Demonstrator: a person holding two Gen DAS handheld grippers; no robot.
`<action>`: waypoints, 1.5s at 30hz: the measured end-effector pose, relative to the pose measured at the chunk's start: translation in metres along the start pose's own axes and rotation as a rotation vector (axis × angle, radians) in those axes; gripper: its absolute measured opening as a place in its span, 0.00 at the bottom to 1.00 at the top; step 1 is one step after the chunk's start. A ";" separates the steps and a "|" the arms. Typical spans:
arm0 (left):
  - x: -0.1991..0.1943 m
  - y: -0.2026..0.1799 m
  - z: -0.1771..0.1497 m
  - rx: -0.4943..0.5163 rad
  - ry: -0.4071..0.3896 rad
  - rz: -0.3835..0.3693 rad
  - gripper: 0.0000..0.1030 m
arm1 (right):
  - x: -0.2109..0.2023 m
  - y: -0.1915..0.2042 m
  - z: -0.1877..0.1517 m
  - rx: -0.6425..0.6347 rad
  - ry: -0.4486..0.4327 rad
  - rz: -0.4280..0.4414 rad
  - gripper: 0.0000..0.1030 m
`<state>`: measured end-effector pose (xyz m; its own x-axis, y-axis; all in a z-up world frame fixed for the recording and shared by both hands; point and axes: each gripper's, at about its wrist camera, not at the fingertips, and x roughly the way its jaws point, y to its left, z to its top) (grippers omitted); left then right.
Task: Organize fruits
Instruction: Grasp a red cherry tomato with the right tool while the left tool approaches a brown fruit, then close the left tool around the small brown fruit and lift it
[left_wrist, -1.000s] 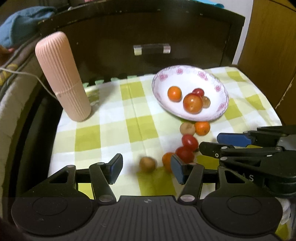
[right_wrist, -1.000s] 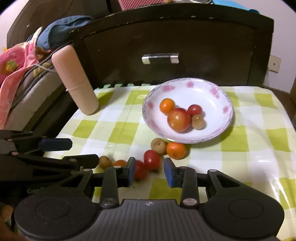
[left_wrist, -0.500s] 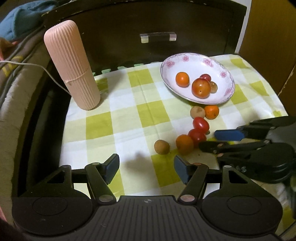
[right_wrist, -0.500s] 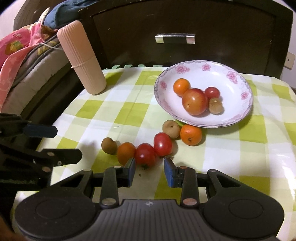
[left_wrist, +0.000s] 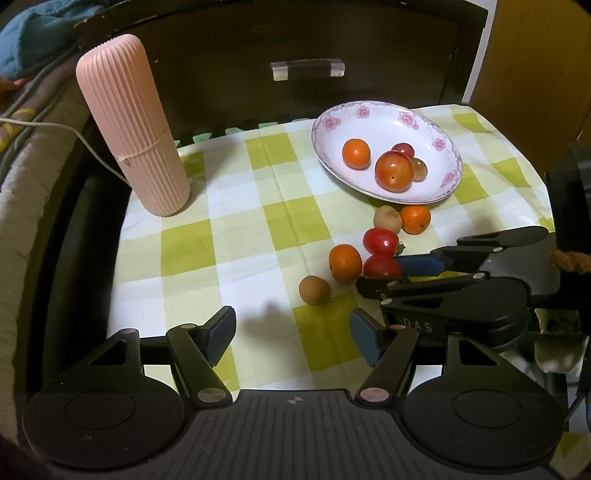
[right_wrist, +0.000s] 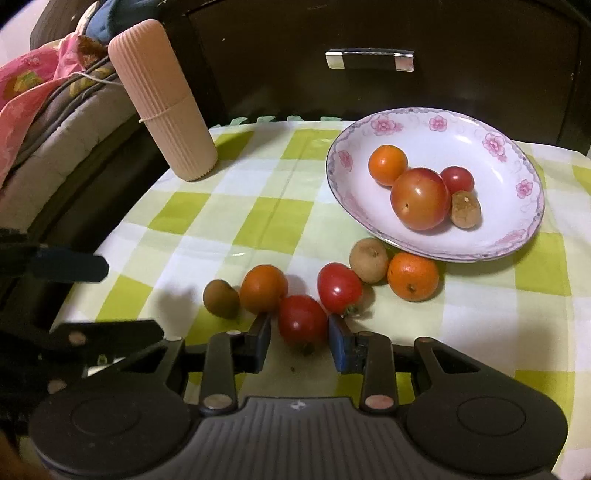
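Observation:
A white flowered plate (right_wrist: 498, 251) (left_wrist: 388, 122) holds an orange, a large red-orange fruit, a small tomato and a brown longan. Six loose fruits lie on the checked cloth in front of it. Nearest is a red tomato (right_wrist: 301, 319) (left_wrist: 382, 266) that sits between the fingers of my right gripper (right_wrist: 300, 341) (left_wrist: 391, 275). The pads flank it closely and do not visibly press. Left of it lie an orange (right_wrist: 263, 288) and a brown longan (right_wrist: 221, 298) (left_wrist: 314, 290). My left gripper (left_wrist: 293, 332) (right_wrist: 133, 299) hovers short of that longan, its jaws opening and empty.
A tall pink ribbed cylinder (left_wrist: 133, 125) stands at the cloth's back left corner. Behind the table is a dark drawer front with a metal handle (right_wrist: 369, 59). Bedding and a white cable (left_wrist: 92, 147) lie past the left edge. A second tomato, longan and orange crowd the plate's near rim.
My right gripper has come down and forward, so the near red tomato now sits between its fingers. My left jaws have widened, and the brown longan now lies farther ahead of them.

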<state>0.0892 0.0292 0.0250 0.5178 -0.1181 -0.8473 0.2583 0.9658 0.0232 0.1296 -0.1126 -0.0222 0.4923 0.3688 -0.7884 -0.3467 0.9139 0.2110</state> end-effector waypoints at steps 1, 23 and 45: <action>0.001 0.000 0.000 -0.001 0.002 -0.001 0.73 | 0.000 0.000 0.000 -0.001 -0.002 0.000 0.32; 0.052 -0.008 0.005 -0.039 0.015 -0.049 0.59 | -0.043 -0.015 -0.024 0.014 0.043 -0.018 0.27; 0.033 -0.034 -0.017 0.046 0.008 -0.100 0.32 | -0.052 -0.020 -0.041 0.019 0.035 -0.066 0.27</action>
<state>0.0841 -0.0040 -0.0129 0.4811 -0.2115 -0.8508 0.3453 0.9377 -0.0378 0.0787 -0.1573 -0.0094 0.4850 0.3017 -0.8208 -0.2989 0.9393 0.1686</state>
